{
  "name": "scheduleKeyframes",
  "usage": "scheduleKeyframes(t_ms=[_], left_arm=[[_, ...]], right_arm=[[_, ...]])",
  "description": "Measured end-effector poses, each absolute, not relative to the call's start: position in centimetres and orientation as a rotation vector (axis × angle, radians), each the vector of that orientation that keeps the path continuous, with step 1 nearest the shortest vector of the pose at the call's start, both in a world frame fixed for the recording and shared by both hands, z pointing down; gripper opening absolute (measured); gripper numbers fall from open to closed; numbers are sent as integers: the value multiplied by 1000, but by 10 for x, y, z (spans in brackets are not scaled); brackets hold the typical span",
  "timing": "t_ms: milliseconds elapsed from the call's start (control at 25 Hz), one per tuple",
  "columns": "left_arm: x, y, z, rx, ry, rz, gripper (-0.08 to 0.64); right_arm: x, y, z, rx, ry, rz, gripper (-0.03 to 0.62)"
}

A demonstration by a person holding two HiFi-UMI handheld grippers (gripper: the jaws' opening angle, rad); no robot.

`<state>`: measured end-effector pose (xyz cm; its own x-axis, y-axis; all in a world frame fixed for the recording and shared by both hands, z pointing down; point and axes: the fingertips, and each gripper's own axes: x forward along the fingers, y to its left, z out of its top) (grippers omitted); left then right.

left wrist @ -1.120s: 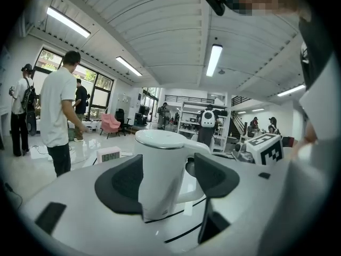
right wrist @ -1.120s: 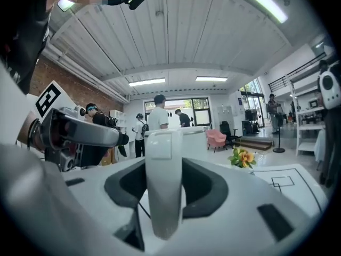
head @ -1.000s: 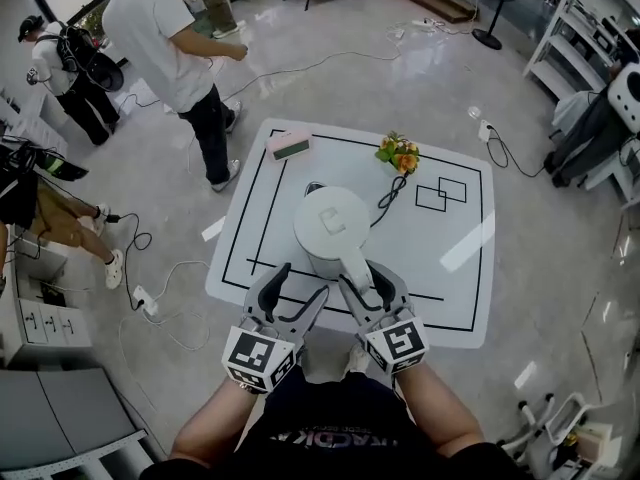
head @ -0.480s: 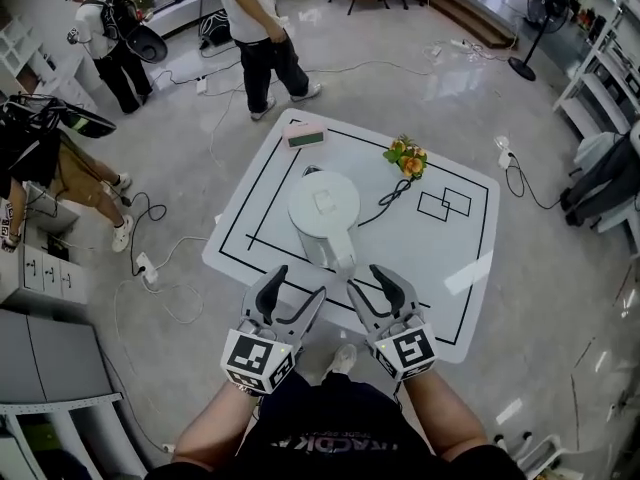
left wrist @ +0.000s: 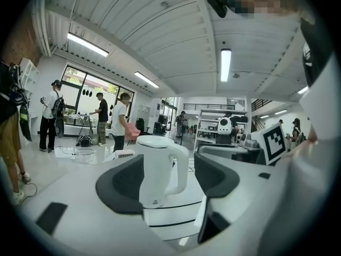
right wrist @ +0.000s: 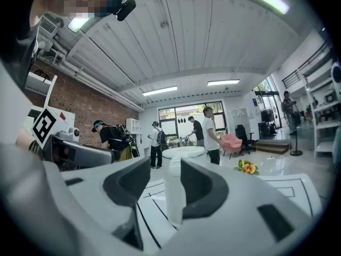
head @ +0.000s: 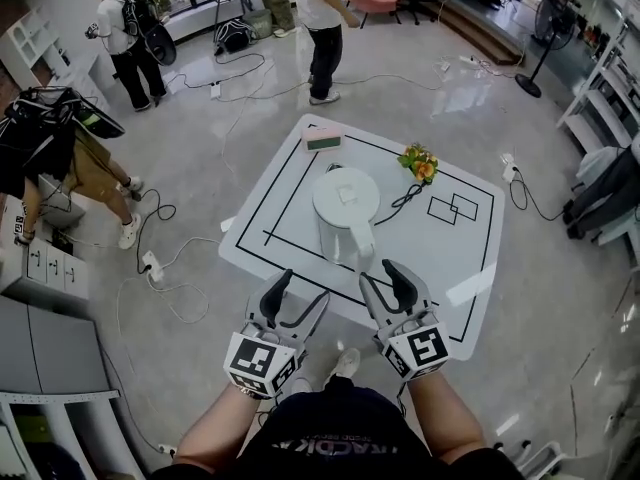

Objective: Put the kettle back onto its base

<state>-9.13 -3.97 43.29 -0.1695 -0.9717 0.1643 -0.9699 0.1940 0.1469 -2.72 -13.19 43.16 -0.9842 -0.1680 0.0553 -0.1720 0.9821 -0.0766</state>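
A glossy pale-grey floor point(head: 200, 148) spreads round the white, black-lined surface point(head: 450, 258), with cables point(head: 523, 196) trailing over it. Metal shelving point(head: 600, 58) and a standing fan point(head: 552, 16) line the right side. Beyond stand a brick wall point(right wrist: 90, 111) and tall windows point(right wrist: 178, 113), with strip lights point(right wrist: 160, 91) under a ribbed white ceiling point(right wrist: 213, 41).

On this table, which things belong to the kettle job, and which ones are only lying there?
For the job: white plastic electric kettle; black power cord running from it.
Lying about: pink-and-green rectangular box; small bunch of orange flowers.
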Motion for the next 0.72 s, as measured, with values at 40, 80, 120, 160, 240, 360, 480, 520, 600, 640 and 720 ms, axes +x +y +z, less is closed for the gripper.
scheduleKeyframes(t_ms=[40, 80, 120, 160, 240, 360, 480, 520, 600, 640, 720], left_arm=[[-91, -34, 432, 1870, -2242, -17, 298], [-90, -29, 431, 1879, -2237, -20, 297], [-88, -24, 430, 1890, -2229, -22, 296], [-86, -18, 429, 1903, -2221, -24, 293], [-82, -7, 426, 1928, -2204, -27, 288], [-75, 11, 422, 1963, -2180, -33, 279], [-65, 29, 422, 1996, -2153, -33, 246], [-62, 35, 423, 2007, -2144, -33, 225], [-56, 46, 425, 2026, -2122, -36, 165], [-52, 51, 426, 2036, -2110, -35, 138], [-45, 58, 431, 2050, -2086, -33, 45]], right_arm=[[-26, -126, 428, 273, -3081, 120, 175], [-25, -121, 425, 282, -3082, 114, 175], [-23, -115, 423, 294, -3082, 110, 175], [-20, -109, 422, 307, -3080, 109, 175], [-14, -96, 421, 334, -3075, 112, 173], [-4, -75, 421, 371, -3062, 128, 147], [8, -57, 424, 402, -3043, 138, 106], [11, -51, 426, 412, -3036, 135, 90], [18, -41, 428, 434, -3026, 130, 23], [21, -35, 429, 444, -3023, 127, 2], [29, -26, 429, 459, -3019, 121, 2]])
